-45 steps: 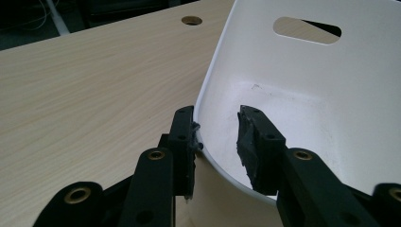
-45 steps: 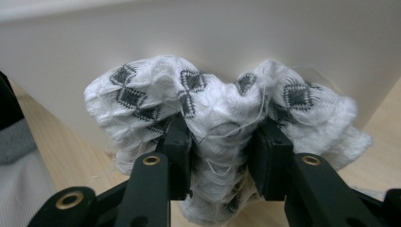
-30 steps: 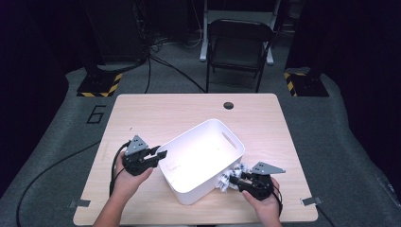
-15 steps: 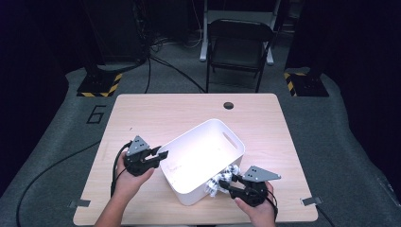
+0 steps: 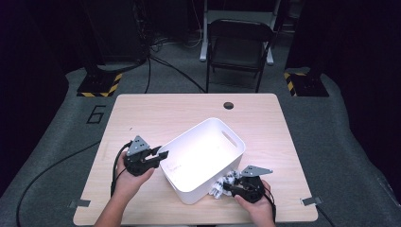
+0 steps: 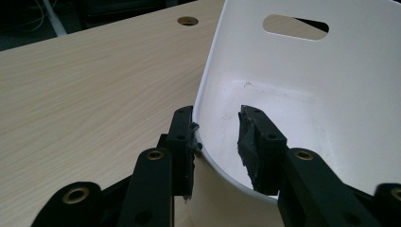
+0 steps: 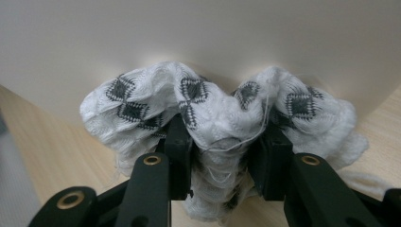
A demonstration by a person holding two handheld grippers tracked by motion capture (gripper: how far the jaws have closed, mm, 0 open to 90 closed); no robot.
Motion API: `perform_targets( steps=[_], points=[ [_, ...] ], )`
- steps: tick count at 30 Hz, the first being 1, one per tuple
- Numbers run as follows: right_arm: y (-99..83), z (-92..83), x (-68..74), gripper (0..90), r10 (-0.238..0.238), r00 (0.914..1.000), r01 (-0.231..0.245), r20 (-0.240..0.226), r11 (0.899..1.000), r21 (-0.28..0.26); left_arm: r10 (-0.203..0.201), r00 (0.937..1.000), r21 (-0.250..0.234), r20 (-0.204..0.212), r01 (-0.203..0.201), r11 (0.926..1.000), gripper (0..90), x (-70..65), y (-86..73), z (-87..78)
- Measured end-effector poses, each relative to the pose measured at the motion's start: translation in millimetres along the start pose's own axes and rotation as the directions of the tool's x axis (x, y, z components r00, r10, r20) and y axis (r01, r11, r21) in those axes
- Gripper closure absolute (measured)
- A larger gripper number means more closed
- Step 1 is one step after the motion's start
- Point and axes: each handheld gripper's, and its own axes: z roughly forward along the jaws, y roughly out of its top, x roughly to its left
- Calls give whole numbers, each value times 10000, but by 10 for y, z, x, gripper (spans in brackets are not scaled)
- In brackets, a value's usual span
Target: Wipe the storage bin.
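Right gripper (image 5: 230, 187) slid left since earlier frame, jaws clamped on patterned cloth (image 7: 222, 113) against bin's (image 5: 189, 198) near wall. Soft, light, floppy; grab mid-bunch. Left gripper (image 6: 217, 142) straddles left rim, loosely.

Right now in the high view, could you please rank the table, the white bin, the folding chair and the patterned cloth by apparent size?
1. Table
2. White bin and folding chair: look alike, and the chair stands farther off, so unranked
3. Patterned cloth
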Motion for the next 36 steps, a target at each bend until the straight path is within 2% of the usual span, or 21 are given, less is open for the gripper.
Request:
perform_targets(
  steps=[2, 6, 10, 13, 15, 17, 20, 21, 24, 26, 30, 34, 36],
  points=[
    [2, 20, -3, 636, -258, 9996, 257, 130, 9996, 131, 19, 10000, -8, 3, -19, 10000, 666, 0, 0, 0],
    [9, -7, -46, 636, -268, 9991, 267, 318, 9996, 45, 18, 10000, -16, 8, -18, 10000, 665, -1, -1, 0],
    [9, -58, -114, 636, 184, 9983, -172, 548, 9996, -221, 24, 10000, -30, 7, -24, 10000, 665, -9, 0, 4],
    [18, -93, -120, 637, 128, 9978, -96, 643, 9987, -501, 7, 10000, -10, 13, -7, 10000, 664, -14, 2, 6],
    [41, -135, -76, 637, 192, 9985, -152, 521, 9971, -745, -28, 10000, -28, -8, 28, 10000, 663, -16, 1, 8],
    [91, -203, 6, 635, 80, 9999, -65, 119, 9929, -1186, -65, 10000, -37, -36, 65, 10000, 662, -19, 0, 9],
    [185, -312, 209, 634, -584, 9978, 521, -313, 9833, -1741, -66, 10000, 16, -15, 66, 10000, 662, -22, 1, 6],
    [210, -331, 259, 634, -873, 9955, 792, -357, 9793, -1864, -53, 10000, 5, -19, 53, 10000, 662, -24, 1, 6],
    [233, -350, 324, 636, -1229, 9922, 1162, -225, 9737, -1959, 36, 10000, 23, 15, -36, 10000, 663, -27, 3, 5],
    [207, -345, 270, 642, -1025, 9944, 950, -259, 9739, -2061, 92, 9999, 37, 47, -92, 10000, 662, -35, 5, 6],
    [147, -322, 94, 640, -322, 9990, 378, 316, 9800, -1952, 100, 9999, 8, 84, -100, 9999, 662, -40, 5, 12],
    [43, -213, -110, 637, 328, 9982, -255, 503, 9898, -1405, 66, 9999, 10, 93, -66, 10000, 659, -44, 7, 16],
    [15, -161, -130, 636, 378, 9980, -314, 502, 9921, -1215, 50, 9999, 6, 94, -50, 10000, 659, -45, 8, 17]
  ],
)
